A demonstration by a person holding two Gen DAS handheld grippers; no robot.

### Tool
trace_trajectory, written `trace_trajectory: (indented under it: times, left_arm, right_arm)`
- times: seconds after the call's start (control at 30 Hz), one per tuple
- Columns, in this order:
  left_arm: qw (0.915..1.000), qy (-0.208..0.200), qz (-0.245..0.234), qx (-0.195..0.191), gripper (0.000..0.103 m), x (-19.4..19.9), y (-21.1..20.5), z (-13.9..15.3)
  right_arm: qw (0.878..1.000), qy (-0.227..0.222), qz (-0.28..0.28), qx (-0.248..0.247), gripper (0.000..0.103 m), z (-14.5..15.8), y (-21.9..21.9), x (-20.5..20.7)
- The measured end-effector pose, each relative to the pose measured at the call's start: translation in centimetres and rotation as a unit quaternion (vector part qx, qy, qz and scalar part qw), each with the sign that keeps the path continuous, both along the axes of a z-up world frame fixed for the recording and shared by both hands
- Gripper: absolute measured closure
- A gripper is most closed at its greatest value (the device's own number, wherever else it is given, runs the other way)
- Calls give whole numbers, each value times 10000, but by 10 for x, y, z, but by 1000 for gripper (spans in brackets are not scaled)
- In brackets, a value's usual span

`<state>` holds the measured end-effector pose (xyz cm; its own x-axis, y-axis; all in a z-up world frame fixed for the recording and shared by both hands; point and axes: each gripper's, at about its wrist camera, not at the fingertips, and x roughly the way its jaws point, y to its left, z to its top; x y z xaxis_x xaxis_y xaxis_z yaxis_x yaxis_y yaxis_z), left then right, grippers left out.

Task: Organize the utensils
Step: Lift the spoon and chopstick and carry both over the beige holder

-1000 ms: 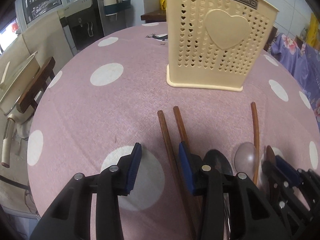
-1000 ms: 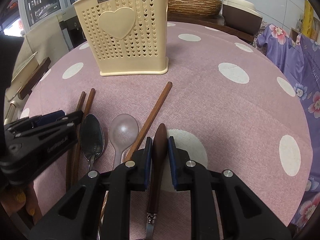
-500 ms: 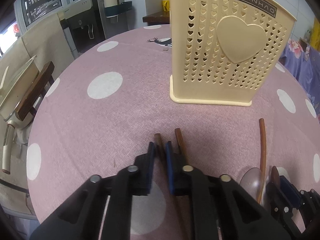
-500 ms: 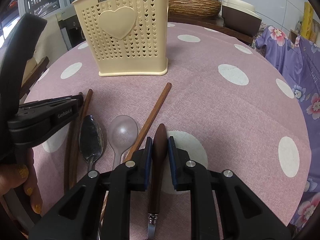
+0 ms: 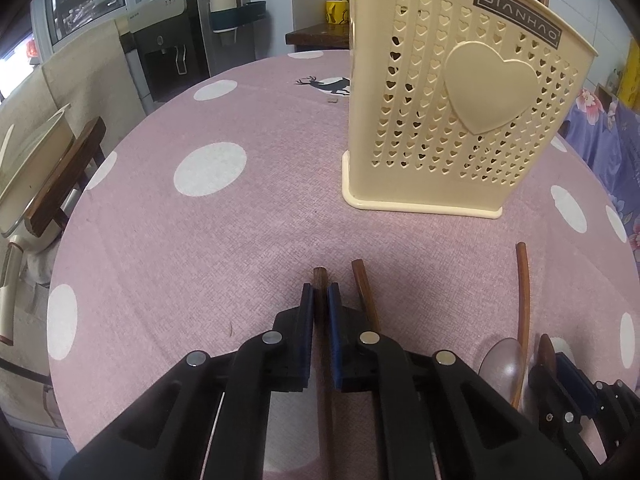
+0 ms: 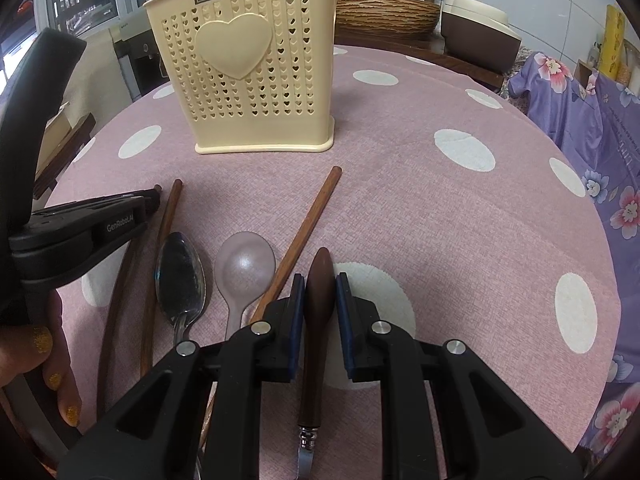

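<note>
a dark wooden chopstick (image 5: 320,280) sits clamped in the left gripper (image 5: 320,300), its mate (image 5: 365,294) flat just to the right. a brown-handled utensil (image 6: 319,304) is pinched in the right gripper (image 6: 320,296); left of it lie a third chopstick (image 6: 308,226), a translucent spoon (image 6: 244,270) and a metal spoon (image 6: 180,276). ahead stands the cream heart-pierced holder (image 6: 248,76).

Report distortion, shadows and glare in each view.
Left wrist: fisheye bends the third chopstick and table edge; soft shadow before the utensil holder. Right wrist: dark corner vignetting, glare on the metal spoon and plastic spoon.
</note>
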<state>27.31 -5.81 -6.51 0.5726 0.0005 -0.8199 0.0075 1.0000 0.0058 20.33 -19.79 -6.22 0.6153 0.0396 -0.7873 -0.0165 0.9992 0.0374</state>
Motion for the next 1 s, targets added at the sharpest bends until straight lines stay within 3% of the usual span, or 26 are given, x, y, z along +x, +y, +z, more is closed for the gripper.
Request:
trace_trajectory:
  times: [0.2, 0.43, 0.7, 0.87, 1.0]
  left_arm:
    - [9998, -32, 29, -202, 95, 1, 10, 3]
    - [9976, -408, 8, -559, 95, -13, 26, 30]
    - [9867, -1243, -14, -1050, 95, -39, 55, 94]
    - [9774, -1773, -82, -1153, 95, -55, 64, 132]
    - [9740, -1952, -147, -1142, 95, -57, 65, 149]
  right_arm:
    - [9996, 66, -28, 287, 86, 2, -6, 4]
    - [9978, -307, -75, 589, 87, 18, -15, -8]
    - [9905, -1224, -236, 574, 87, 64, -36, -30]
    - [9853, -1579, -327, 557, 87, 86, -48, -41]
    - [9831, -1703, -396, 533, 87, 99, -53, -45]
